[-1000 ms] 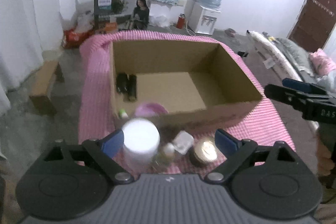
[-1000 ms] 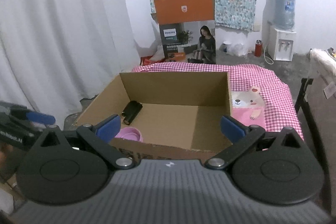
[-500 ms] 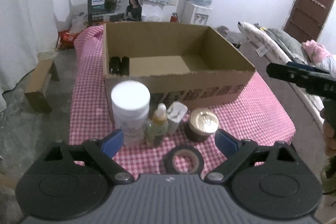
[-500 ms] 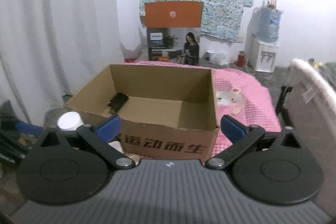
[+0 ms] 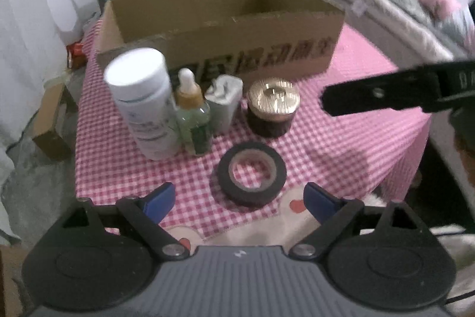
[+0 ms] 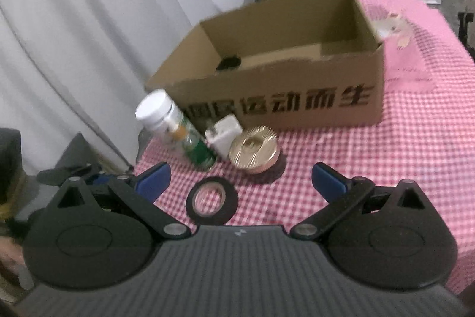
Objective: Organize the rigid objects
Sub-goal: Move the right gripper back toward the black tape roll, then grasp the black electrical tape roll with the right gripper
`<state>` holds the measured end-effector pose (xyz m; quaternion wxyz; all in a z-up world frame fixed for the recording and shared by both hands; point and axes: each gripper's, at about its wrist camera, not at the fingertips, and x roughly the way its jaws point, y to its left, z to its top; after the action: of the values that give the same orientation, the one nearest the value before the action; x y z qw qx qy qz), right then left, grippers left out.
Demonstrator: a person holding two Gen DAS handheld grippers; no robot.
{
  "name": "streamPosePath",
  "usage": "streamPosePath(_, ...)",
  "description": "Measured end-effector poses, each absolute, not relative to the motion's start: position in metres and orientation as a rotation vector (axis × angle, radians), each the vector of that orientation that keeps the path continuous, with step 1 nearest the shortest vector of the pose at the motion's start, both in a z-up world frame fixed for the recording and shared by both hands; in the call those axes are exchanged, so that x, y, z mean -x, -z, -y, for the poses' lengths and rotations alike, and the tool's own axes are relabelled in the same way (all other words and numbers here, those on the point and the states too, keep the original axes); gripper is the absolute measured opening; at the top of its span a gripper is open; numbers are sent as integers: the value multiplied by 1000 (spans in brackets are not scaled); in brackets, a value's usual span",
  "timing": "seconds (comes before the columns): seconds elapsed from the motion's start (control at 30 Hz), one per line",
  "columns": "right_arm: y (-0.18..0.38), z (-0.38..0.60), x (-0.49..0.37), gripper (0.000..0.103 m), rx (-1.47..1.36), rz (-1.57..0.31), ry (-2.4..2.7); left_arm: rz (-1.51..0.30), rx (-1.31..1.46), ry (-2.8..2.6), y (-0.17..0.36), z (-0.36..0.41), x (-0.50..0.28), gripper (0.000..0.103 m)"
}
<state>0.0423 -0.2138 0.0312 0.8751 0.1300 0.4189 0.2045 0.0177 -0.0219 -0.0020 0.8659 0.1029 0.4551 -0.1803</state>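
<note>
The left gripper [image 5: 239,199] is being held wide apart and empty, low over the near edge of the cloth [image 5: 341,144]; one tape roll [image 5: 252,173] is lying just beyond its fingers. The right gripper [image 6: 239,181] is likewise being held wide and empty, with the roll [image 6: 212,200] between its tips. Farther off, one white bottle [image 5: 142,103], one dropper bottle [image 5: 193,115], one white adapter [image 5: 224,103] and one gold-lidded jar [image 5: 273,106] are being shown standing before one box [image 5: 225,49]. A dark item [image 6: 228,61] inside the box is being shown only by the right view.
</note>
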Motion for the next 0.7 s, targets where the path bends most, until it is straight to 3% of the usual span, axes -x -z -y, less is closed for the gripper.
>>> streamPosePath(0.2, -10, 193, -56, 99, -272, -970, -445, -970, -301, 387, 22, 34, -25, 89)
streamPosePath(0.37, 5, 183, -69, 77, -278, -1024, -456, -983, -320, 394, 32, 37, -32, 83)
streamPosePath(0.43, 10, 179, -72, 71, -278, -1043, -465, -988, -317, 408, 34, 37, -33, 74)
streamPosePath(0.57, 16, 173, -79, 51, -281, -1075, -486, -999, -300, 429, 37, 37, -36, 68)
streamPosePath(0.7, 20, 169, -84, 42, -270, -1092, -492, -994, -293, 452, 35, 42, -35, 62)
